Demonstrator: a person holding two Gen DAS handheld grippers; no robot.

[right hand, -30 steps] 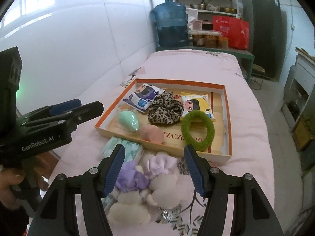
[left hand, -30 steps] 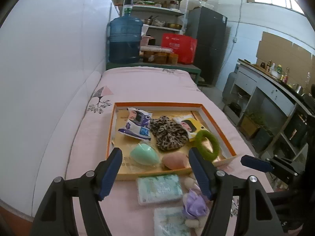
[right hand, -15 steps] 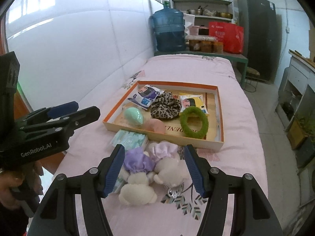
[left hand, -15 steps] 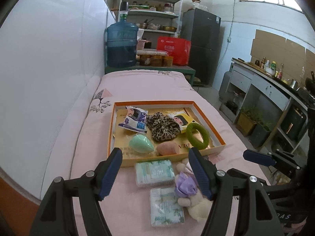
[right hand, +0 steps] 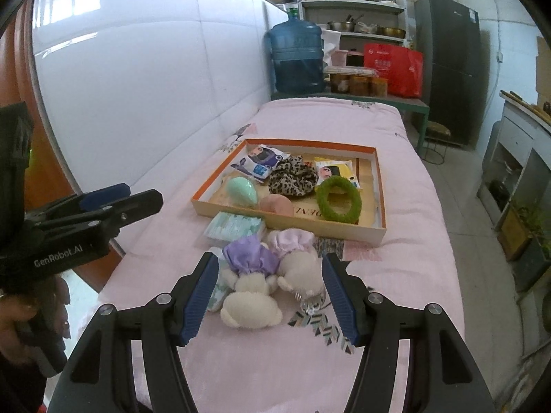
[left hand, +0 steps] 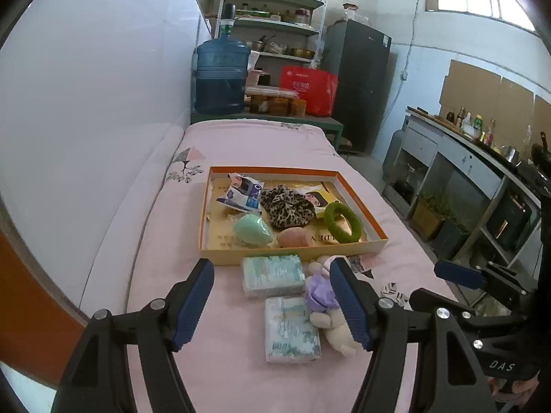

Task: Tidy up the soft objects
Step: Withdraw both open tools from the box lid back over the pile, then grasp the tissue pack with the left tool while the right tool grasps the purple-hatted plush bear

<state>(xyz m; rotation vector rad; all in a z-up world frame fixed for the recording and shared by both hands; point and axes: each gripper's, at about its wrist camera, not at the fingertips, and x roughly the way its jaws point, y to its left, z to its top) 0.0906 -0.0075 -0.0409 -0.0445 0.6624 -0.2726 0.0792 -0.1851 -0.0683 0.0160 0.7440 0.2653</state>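
An orange-rimmed tray on the pink bed holds a green egg sponge, a peach sponge, a leopard scrunchie, a green ring and two snack packets. In front of the tray lie two tissue packs and two small plush bears in a purple cap and a pink cap. My left gripper hangs open above the tissue packs. My right gripper hangs open above the bears, holding nothing.
A white wall runs along the bed's left side. Beyond the bed's far end stand a blue water jug, a red bag, shelves and a dark fridge. A kitchen counter lines the right, across a floor gap.
Both grippers have pulled back from the tray, so the tissue packs and bears now show fully in front of it. Both stay open; no object has moved.
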